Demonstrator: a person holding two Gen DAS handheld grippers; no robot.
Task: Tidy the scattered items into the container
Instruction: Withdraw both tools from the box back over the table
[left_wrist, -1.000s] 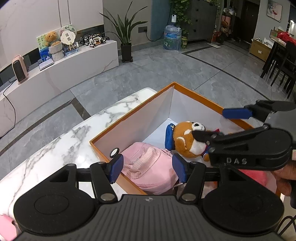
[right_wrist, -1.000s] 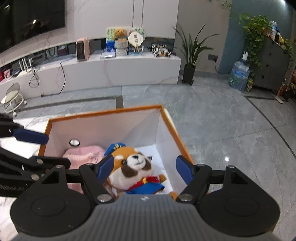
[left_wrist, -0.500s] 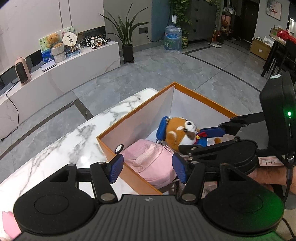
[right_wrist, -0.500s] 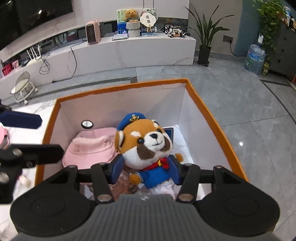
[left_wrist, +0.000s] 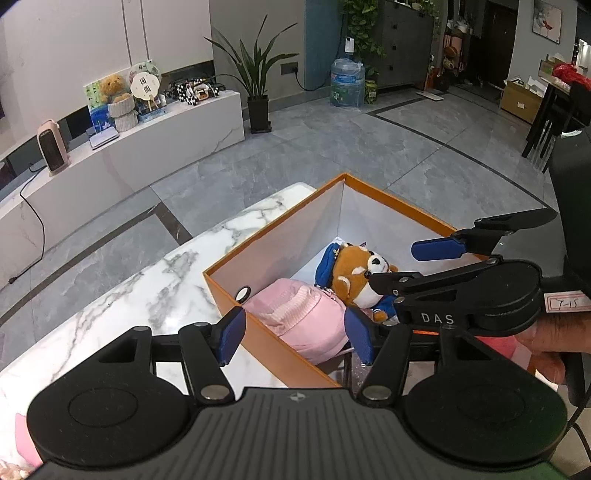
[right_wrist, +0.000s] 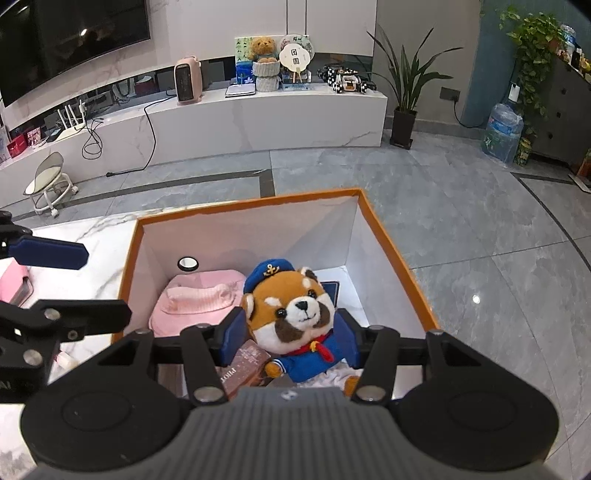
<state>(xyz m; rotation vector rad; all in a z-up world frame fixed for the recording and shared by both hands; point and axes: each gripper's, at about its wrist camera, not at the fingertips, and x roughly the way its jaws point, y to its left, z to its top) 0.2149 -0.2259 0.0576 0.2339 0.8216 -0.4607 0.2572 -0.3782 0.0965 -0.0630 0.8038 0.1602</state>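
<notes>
Since half a second ago the right gripper (right_wrist: 291, 341) has drawn back a little with the red panda plush (right_wrist: 295, 317), which now sits higher and closer between its blue pads; a second ago those pads stood wide apart around it. The jaws are now closed against the sides of the plush's blue sailor jacket, holding it upright inside the orange box (right_wrist: 402, 269), facing the right wrist camera.

Just beside the plush, on its left in that view, lies a pink hat (right_wrist: 199, 299), and a brown booklet (right_wrist: 242, 365) lies on the box floor under the left pad. A round white-and-black disc (right_wrist: 188, 263) sits on the box's inner wall above the hat.

The left gripper (left_wrist: 291, 334) hangs over the near orange wall (left_wrist: 258, 332) of the box, jaws spread with nothing between them. The box rests on a white marble table (left_wrist: 147, 291); a pink object (right_wrist: 13, 282) lies on the table outside the box.
</notes>
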